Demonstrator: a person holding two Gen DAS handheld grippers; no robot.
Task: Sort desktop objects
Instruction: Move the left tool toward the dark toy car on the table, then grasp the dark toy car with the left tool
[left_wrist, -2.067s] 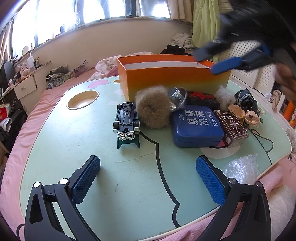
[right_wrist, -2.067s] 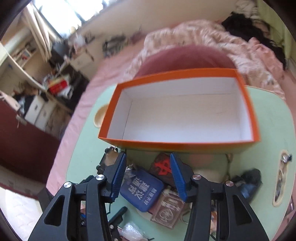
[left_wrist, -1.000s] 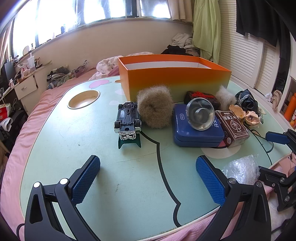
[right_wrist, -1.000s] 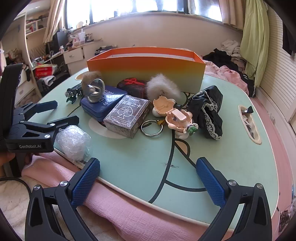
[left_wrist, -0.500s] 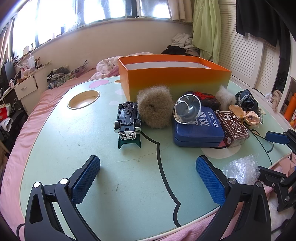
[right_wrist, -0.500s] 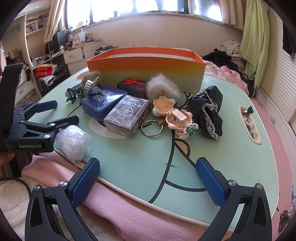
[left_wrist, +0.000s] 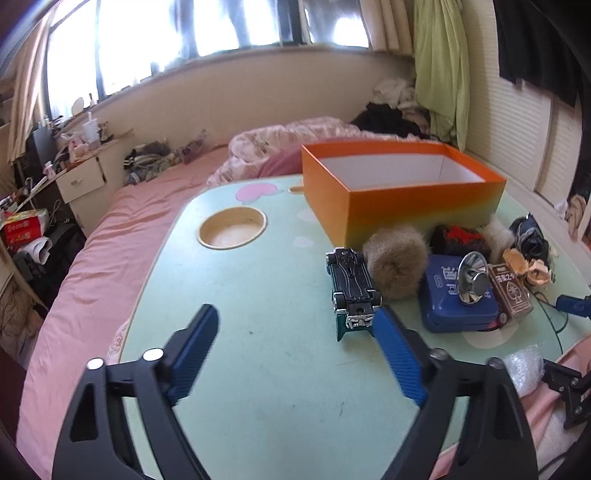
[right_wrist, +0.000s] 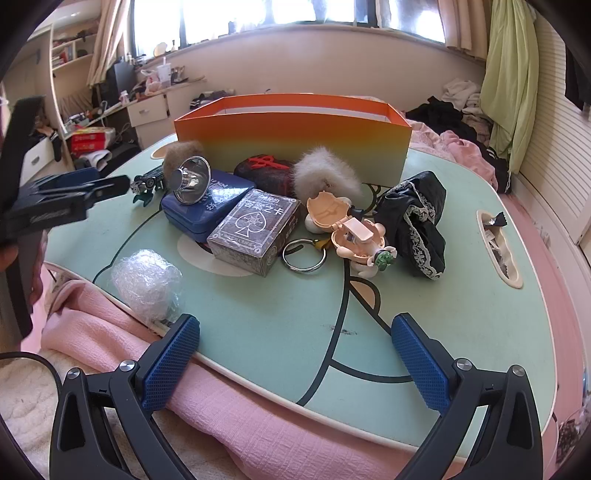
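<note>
Left gripper (left_wrist: 295, 345): jaws spread wide, nothing held, hovering over bare table (left_wrist: 258, 295); right pad tip just beside rear of toy car (left_wrist: 352, 286), contact unclear. Right gripper (right_wrist: 295, 352): jaws wide apart, empty, low at near table edge above pink blanket (right_wrist: 236, 402); left pad just beside bubble wrap wad (right_wrist: 146, 282).

Outward, on table: car upside down, wheels up, beside brown pom-pom (left_wrist: 397, 266). Blue tin (right_wrist: 207, 206) next, with shiny metal funnel (right_wrist: 190, 180) lying tilted on lid. Card box (right_wrist: 255, 227) against tin. Key ring (right_wrist: 304, 255) flat just beside card box. Peach figure (right_wrist: 347, 230), in pieces, touching ring. Black lace cloth (right_wrist: 417, 221) to right. White pom-pom (right_wrist: 325, 177) and dark pouch with red mark (right_wrist: 264, 171) just in front of orange box (right_wrist: 295, 136). Orange box open, inside white, nothing visible in it from left view. Round cup recess (left_wrist: 232, 232) at far left of table.
</note>
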